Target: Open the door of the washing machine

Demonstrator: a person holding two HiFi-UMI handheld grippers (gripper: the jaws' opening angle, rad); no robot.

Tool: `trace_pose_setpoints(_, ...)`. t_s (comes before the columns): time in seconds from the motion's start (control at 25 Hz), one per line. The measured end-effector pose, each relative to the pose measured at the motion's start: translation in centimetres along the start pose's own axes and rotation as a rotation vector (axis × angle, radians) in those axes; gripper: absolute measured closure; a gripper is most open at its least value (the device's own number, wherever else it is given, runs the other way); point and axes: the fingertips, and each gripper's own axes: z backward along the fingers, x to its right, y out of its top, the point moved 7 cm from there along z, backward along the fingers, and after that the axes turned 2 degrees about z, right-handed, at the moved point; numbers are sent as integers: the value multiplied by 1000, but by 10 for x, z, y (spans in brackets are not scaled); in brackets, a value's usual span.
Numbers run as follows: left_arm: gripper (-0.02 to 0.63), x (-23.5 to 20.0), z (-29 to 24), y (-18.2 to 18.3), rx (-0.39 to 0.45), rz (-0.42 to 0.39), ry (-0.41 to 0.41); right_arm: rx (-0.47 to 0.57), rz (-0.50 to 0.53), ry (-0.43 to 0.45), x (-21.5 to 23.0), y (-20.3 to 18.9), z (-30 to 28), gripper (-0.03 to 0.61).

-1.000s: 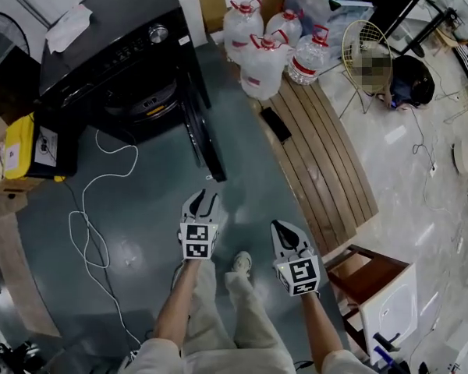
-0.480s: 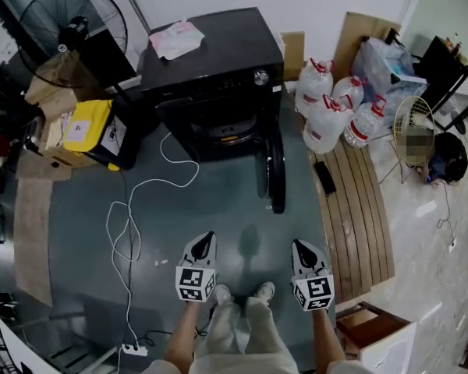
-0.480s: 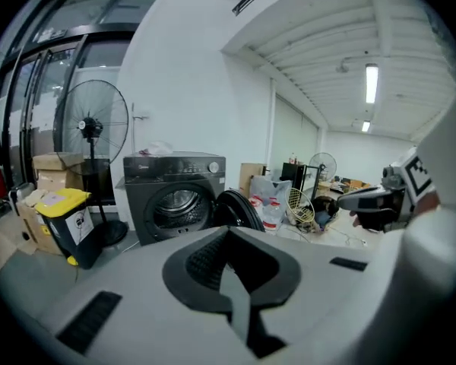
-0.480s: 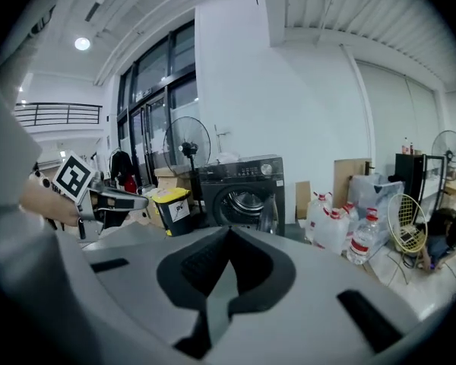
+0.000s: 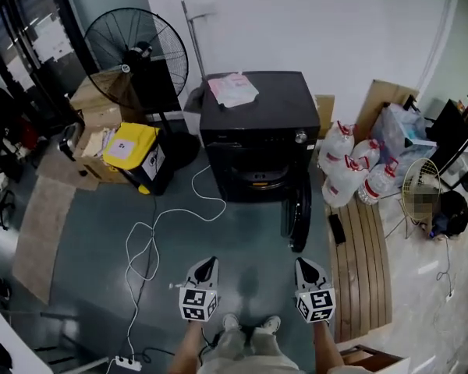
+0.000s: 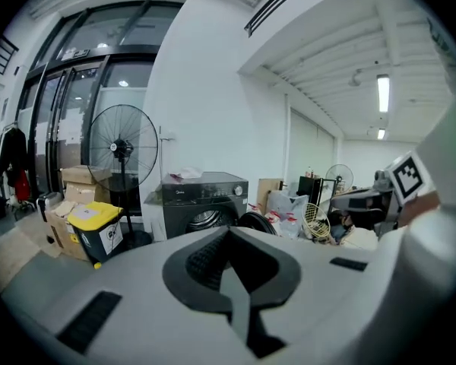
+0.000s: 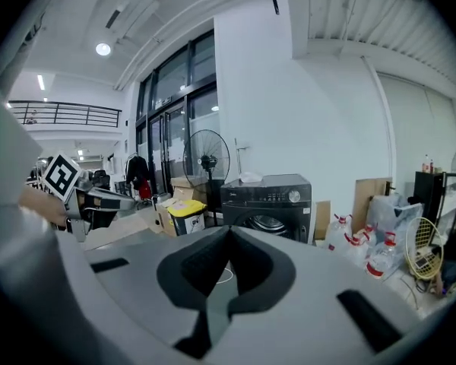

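Observation:
The black washing machine stands against the white wall, a white packet lying on its top. Its round door hangs swung open to the right, and the drum opening shows. Both grippers are held side by side far in front of it, above the grey floor and touching nothing. My left gripper is shut and empty. My right gripper also has its jaws together and empty. The machine shows beyond the left gripper in its own view, and likewise the machine beyond the right gripper.
A standing fan, cardboard boxes and a yellow-lidded bin are left of the machine. Several water bottles and a wooden platform lie to its right. A white cable snakes across the floor to a power strip.
Both grippers have drawn back from the machine and risen, so the machine looks smaller and farther. The left jaws, slightly apart a second ago, are now together. The door stays open.

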Motion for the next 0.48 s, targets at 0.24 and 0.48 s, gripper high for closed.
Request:
trace_pose_setpoints(0.24,606,-4,36,30,21,-16,11,20,19,1,-16,34,15,580)
trace_pose_setpoints(0.48,606,-3,60,45,53,-25,27,41,55,-21,-19,54,41,580)
